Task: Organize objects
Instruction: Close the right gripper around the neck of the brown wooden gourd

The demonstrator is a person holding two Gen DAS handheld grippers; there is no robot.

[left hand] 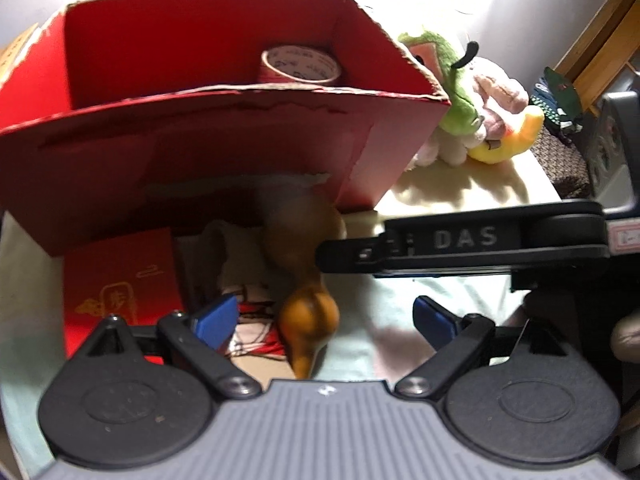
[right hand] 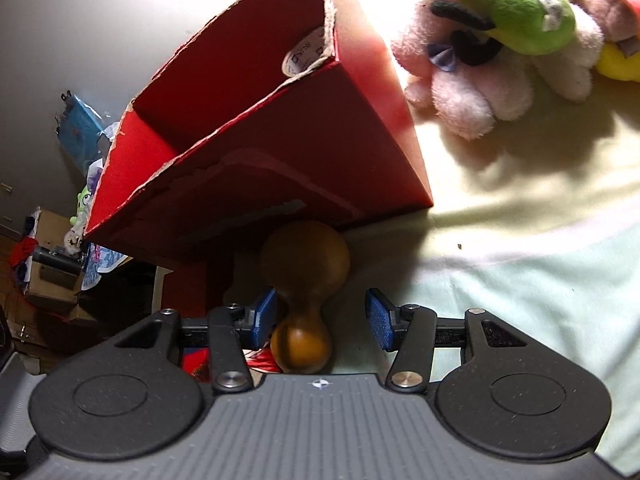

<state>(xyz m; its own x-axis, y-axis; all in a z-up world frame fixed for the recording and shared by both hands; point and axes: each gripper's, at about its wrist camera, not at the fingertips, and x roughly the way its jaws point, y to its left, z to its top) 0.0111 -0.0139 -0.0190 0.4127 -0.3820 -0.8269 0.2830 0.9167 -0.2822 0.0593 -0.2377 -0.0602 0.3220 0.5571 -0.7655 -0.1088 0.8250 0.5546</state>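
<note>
While fingers [right hand: 272, 316] gape, gourd [right hand: 304, 300] between, unclamped

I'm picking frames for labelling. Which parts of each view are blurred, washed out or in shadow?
Left wrist: the gourd is motion-smeared, the wall above the red box blown out. Right wrist: the gourd looks sharper but sits in the box's shadow; glare bleaches the bedsheet.

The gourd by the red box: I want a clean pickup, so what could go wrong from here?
1. The gourd is smooth and narrow-waisted; the open right tool has a wide gap on one side, so it may roll or slip on closing.
2. It lies against the red box; lifting could bump the wall.
3. The left tool is also open around it; the two tools could collide.
</note>
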